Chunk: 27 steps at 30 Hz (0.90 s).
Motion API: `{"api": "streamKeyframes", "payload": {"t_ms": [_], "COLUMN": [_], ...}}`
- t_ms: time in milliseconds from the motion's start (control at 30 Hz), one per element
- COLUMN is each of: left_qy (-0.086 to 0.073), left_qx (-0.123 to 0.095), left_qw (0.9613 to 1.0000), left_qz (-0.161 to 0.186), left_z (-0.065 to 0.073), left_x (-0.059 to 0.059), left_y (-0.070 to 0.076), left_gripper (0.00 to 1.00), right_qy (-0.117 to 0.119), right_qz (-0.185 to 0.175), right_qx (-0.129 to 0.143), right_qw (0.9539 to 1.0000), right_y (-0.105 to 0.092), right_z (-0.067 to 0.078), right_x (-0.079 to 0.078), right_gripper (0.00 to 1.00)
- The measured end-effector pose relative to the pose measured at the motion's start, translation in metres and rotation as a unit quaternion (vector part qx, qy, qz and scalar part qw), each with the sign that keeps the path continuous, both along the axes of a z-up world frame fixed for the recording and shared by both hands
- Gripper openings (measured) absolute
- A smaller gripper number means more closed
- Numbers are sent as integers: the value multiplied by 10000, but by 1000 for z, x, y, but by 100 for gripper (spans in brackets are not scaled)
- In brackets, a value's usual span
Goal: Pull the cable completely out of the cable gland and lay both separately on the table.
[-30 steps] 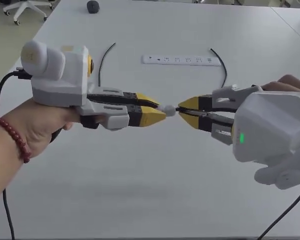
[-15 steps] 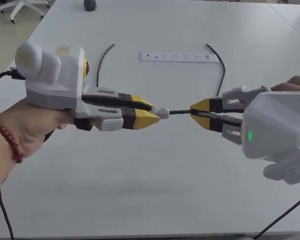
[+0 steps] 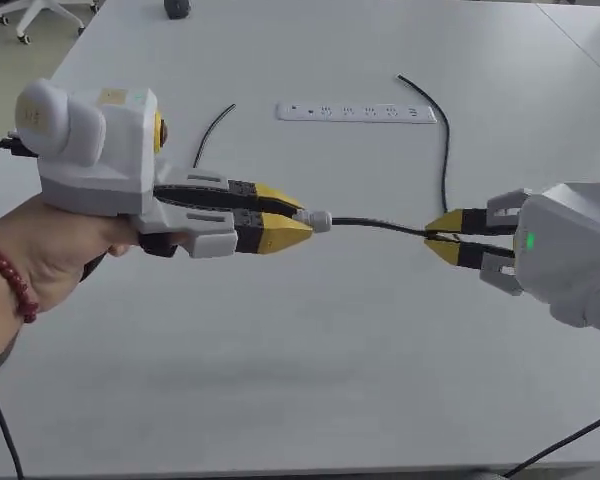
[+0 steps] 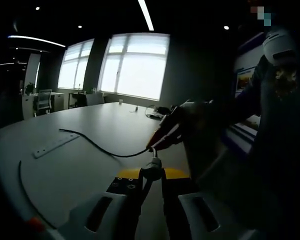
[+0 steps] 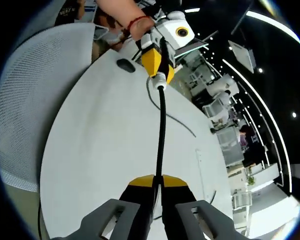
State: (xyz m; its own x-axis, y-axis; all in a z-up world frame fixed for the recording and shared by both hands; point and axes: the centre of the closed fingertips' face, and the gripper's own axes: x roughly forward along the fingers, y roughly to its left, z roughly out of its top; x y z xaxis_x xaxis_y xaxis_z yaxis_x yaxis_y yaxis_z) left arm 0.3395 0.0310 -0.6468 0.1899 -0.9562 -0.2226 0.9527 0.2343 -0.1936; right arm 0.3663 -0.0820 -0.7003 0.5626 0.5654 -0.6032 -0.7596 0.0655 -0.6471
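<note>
Two items held above the tabletop [image 3: 310,360]: gland [image 3: 318,220], clamped in our closed left gripper [image 3: 302,222]; cable [image 3: 380,226], clamped in our closed right gripper [image 3: 435,238]. We advise pulling straight along the cable, gland steady.

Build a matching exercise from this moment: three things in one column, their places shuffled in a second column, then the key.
1. cable gland
2. cable
3. power strip

A. flat on the table, beyond both grippers
B. pinched in the left gripper
C. spanning the air, pinched by the right gripper

Pairs: 1-B, 2-C, 3-A
</note>
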Motion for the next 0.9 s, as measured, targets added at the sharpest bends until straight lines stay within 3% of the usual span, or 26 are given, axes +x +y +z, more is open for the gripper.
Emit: {"api": "streamKeyframes", "payload": {"t_ms": [100,133,167,233,267,333,567,900], "left_qy": [0,-7,-14,-34,-28,-71,-221,-276], "left_qx": [-14,-20,-23,-40,-53,-105,-373,-578], "left_qw": [10000,10000,10000,10000,10000,9999,9990,9979], "left_qz": [-4,-11,-15,-22,-25,-39,-45,-31], "left_z": [-1,-1,-1,0,0,3,18,28], "left_x": [1,1,1,2,2,2,2,3], "left_y": [-1,-2,-2,-3,-3,-5,-8,-13], "left_gripper": [15,15,15,15,15,15,15,15], "right_qy": [145,302,244,438,385,585,942,1281], "right_qz": [-87,-148,-139,-229,-221,-376,-788,-1119], "right_qx": [-91,-180,-209,-223,-260,-298,-460,-382], "right_qw": [9998,9993,9994,9985,9987,9971,9914,9847], "right_y": [-6,-9,-10,-14,-15,-23,-49,-61], "right_z": [-14,-23,-25,-35,-38,-49,-75,-90], "right_x": [1,1,2,2,5,8,17,21], "right_gripper": [0,0,0,0,0,0,0,0]}}
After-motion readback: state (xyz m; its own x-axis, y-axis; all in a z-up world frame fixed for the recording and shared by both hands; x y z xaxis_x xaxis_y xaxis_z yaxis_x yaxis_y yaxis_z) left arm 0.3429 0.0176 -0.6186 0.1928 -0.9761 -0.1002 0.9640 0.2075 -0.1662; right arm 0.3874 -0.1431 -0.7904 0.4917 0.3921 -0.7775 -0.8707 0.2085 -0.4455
